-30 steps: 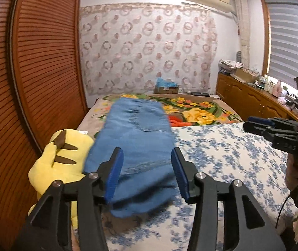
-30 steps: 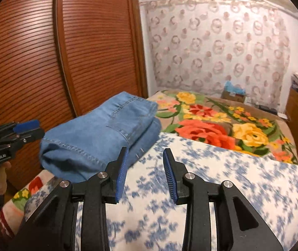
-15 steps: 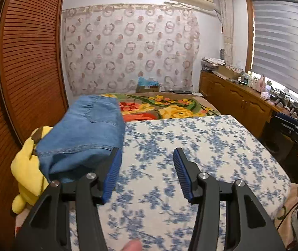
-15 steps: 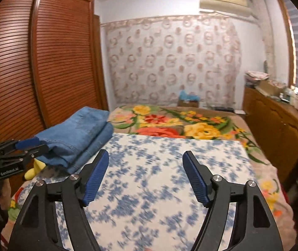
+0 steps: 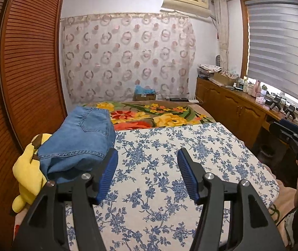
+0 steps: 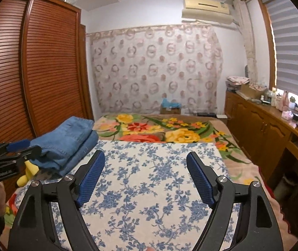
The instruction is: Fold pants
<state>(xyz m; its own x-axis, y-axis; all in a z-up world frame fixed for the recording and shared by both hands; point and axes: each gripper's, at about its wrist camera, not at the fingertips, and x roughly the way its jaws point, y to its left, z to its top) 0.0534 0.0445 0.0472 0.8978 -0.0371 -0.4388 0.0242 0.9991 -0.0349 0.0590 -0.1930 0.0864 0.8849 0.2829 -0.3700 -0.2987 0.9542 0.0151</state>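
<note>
1. The folded blue denim pants (image 5: 80,140) lie as a thick, layered bundle at the left edge of the bed, ahead and to the left of both tongs, touching neither.
2. Their long axis runs away from the tongs toward the far wall; the near end is the folded edge with a stitched hem line, and the far end shows a back pocket (seen in the left wrist view).
3. The left gripper (image 5: 148,172) is the nearer one: the bundle sits just beyond its left blue pad (image 5: 107,173). Its jaws are opening, roughly half spread, with nothing between them but bedding.
4. The right gripper (image 6: 144,176) stands farther off, with the pants (image 6: 65,140) well to its left. Its jaws are opening too, spread wide, and hold nothing.
5. The bundle partly rests on a yellow plush toy with brown-tipped ears (image 5: 28,167), which pokes out below its near left corner.
6. Under both tongs spreads the white cloth with blue flower print (image 5: 170,146); beyond it is the bright floral blanket (image 5: 155,115).
7. Judging by the neat stack set aside, the fold looks finished; any further touch would fall to the left hand, reaching forward and left.
</note>
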